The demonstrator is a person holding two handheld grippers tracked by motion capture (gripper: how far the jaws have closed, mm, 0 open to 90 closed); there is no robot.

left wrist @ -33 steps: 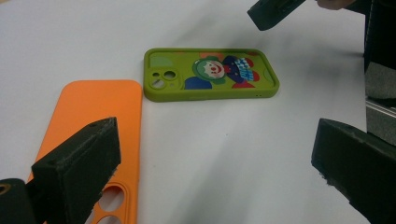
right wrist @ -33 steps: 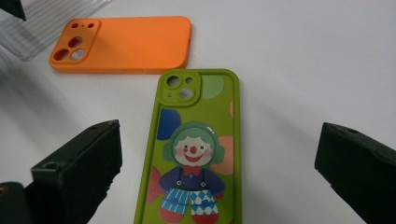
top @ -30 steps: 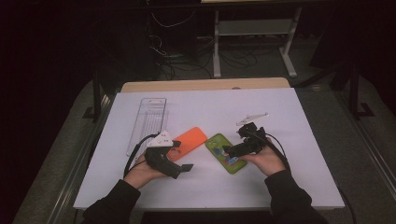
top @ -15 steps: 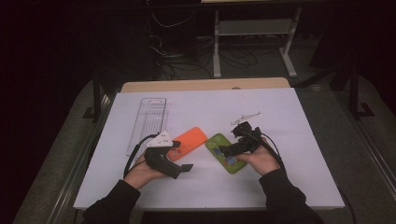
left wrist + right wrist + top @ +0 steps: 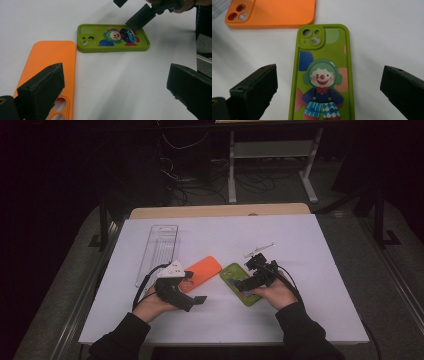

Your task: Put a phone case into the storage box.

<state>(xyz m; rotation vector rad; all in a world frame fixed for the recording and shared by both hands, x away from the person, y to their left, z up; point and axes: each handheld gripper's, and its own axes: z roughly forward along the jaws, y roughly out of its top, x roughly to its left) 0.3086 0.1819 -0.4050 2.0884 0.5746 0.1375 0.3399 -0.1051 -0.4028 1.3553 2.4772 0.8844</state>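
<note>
A green phone case [image 5: 239,283] printed with a clown lies back up on the white table, next to an orange phone case [image 5: 204,270] on its left. My right gripper [image 5: 249,272] hovers open over the green case [image 5: 322,75], one jaw on each side of it and nothing held [image 5: 329,85]. My left gripper [image 5: 195,287] is open by the near end of the orange case [image 5: 50,57], its jaws wide apart over bare table [image 5: 115,85]. From there the green case [image 5: 112,37] lies ahead, with a jaw of the right gripper above its far edge.
A clear plastic tray [image 5: 160,247] lies at the left rear of the white table top [image 5: 320,310]. A small white part [image 5: 259,250] rests just behind the right gripper. Behind the table are a wooden edge, cables and a desk frame.
My right gripper has crept a little to the left, further over the green case. The left gripper and both cases have stayed put.
</note>
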